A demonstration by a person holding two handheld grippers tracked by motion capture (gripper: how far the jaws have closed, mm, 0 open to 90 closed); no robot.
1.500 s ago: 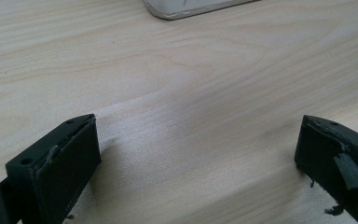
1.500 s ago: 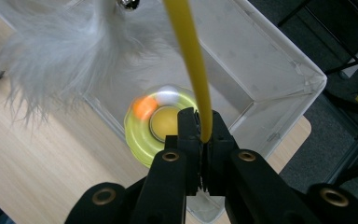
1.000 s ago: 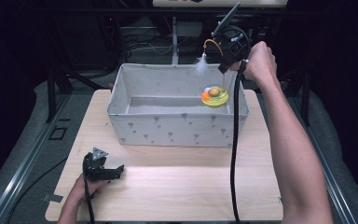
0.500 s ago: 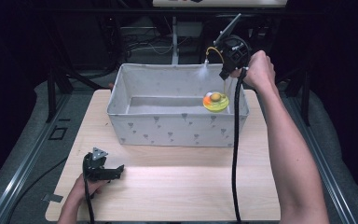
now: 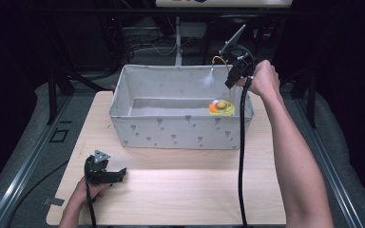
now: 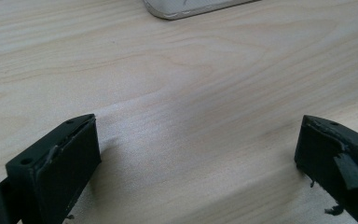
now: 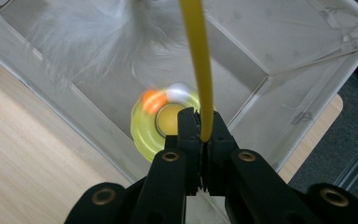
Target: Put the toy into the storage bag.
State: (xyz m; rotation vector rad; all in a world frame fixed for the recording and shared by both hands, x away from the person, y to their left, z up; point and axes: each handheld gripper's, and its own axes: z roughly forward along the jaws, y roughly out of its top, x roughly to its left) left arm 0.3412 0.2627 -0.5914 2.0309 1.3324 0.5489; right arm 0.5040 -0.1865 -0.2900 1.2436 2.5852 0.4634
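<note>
A toy with a yellow disc base (image 5: 222,109) carrying an orange ball sits low in the right end of the grey fabric bin (image 5: 171,130). A thin yellow wand (image 7: 196,56) rises from it and ends in a white feather (image 5: 209,79). My right gripper (image 5: 230,80) hovers above the bin's right end, pointing down, shut on the wand (image 7: 205,134). Below the jaws the disc (image 7: 145,127) looks blurred; I cannot tell whether it touches the bin floor. My left gripper (image 5: 118,175) rests on the wooden table (image 5: 195,190) near the front left, open (image 6: 198,154) and with nothing between its jaws.
The bin (image 7: 279,42) stands across the far half of the table, and its near corner (image 6: 191,7) lies ahead of the left gripper. The right gripper's black cable (image 5: 241,152) hangs down over the table's right side. Dark frames and cables stand behind the table.
My right gripper has come down toward the bin's right end, and the yellow disc toy has sunk lower inside the bin with it. The left gripper has stayed put.
</note>
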